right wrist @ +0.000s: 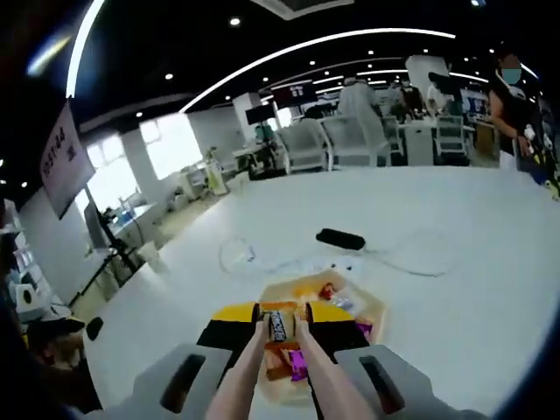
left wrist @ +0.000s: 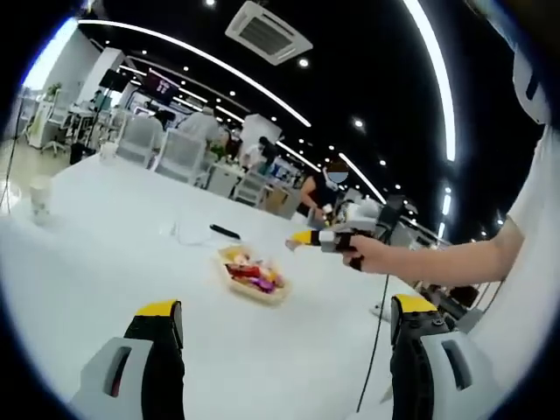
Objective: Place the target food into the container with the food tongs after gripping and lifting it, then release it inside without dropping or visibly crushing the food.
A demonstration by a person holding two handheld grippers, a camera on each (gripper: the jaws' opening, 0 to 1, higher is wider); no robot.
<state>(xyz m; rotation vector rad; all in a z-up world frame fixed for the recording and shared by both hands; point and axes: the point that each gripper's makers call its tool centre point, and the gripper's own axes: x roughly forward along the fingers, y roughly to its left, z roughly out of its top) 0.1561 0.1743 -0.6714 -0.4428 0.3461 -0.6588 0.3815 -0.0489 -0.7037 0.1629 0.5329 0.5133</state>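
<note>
One tray (right wrist: pixel 372 308) of wrapped snacks (right wrist: pixel 337 302) sits on the white table (right wrist: pixel 455 262); one black remote (right wrist: pixel 340 238) and one cable (right wrist: pixel 411 258) lie beyond it. Right gripper (right wrist: pixel 280 325) clamps wooden tongs (right wrist: pixel 276 367) over the tray, pinching one snack (right wrist: pixel 278 325); left gripper (left wrist: pixel 284 315) stands open, well short of the tray. Office room, ceiling strip lights.

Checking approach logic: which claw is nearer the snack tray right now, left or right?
Right. The right claw sits directly over the snack tray, with tongs pinching a wrapped snack. The left claw hangs back, apart from the tray across bare table.
</note>
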